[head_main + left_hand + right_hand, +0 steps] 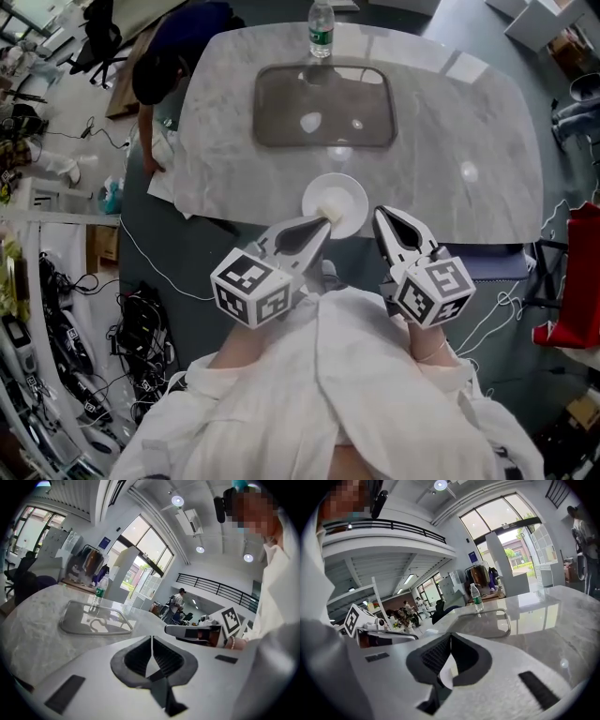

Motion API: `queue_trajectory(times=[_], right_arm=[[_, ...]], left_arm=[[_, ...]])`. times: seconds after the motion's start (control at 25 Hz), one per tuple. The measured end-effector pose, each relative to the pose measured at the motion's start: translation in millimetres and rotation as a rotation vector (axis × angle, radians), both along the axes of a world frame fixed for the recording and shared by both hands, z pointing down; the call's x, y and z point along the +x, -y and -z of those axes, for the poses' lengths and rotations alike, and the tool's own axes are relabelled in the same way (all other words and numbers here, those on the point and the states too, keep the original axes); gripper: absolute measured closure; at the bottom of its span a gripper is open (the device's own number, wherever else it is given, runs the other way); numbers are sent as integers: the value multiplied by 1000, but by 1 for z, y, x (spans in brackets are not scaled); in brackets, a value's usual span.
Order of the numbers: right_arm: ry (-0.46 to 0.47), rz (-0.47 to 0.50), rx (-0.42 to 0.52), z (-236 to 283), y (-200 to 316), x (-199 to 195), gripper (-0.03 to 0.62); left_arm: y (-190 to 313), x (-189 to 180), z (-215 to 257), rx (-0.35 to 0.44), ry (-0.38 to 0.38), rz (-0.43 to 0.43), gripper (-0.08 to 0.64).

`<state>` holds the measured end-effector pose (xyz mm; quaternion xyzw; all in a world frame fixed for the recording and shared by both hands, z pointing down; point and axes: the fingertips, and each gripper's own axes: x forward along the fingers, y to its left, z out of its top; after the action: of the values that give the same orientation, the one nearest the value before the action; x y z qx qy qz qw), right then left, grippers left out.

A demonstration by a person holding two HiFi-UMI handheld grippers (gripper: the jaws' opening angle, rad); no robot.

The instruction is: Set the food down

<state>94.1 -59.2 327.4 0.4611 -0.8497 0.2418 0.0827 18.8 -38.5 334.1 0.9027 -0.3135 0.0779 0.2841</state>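
Food [327,200] shows only as a pale lump on a small white plate [351,190], and I cannot tell what kind it is. The plate sits at the near edge of the marble counter [469,112], well short of the grey tray [323,105] and the water bottle [321,28]. No view shows whether it rests on the stone or hangs just above it.

The left gripper [323,225] has its jaws closed on the plate's near rim. The right gripper [379,214] has its jaws closed at the right rim. Each gripper view shows a white sliver between the pads, which I take to be that rim.

Both grips are thin pinches on the near side, so the far side is unsupported. A dip there could slide the food off. If the two hands fall out of step, the plate could twist free. Let go this close to the edge, it may overhang and tip toward the person
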Motion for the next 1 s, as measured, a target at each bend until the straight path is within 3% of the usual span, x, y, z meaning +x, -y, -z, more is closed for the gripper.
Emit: queue_trajectory(times=[0.36,0.56,1.0], right_arm=[[2,-60,-80,-21,21,-3,589],[-1,-86,-131,-35,21,-2,589],[-3,-136,-241,-80,23,6,589]], left_arm=[[28,-11,-19,-77,27,-33,538],[32,-16,-43,-108,98,-65,538],[39,-34,-96,-251,170,-48,537]])
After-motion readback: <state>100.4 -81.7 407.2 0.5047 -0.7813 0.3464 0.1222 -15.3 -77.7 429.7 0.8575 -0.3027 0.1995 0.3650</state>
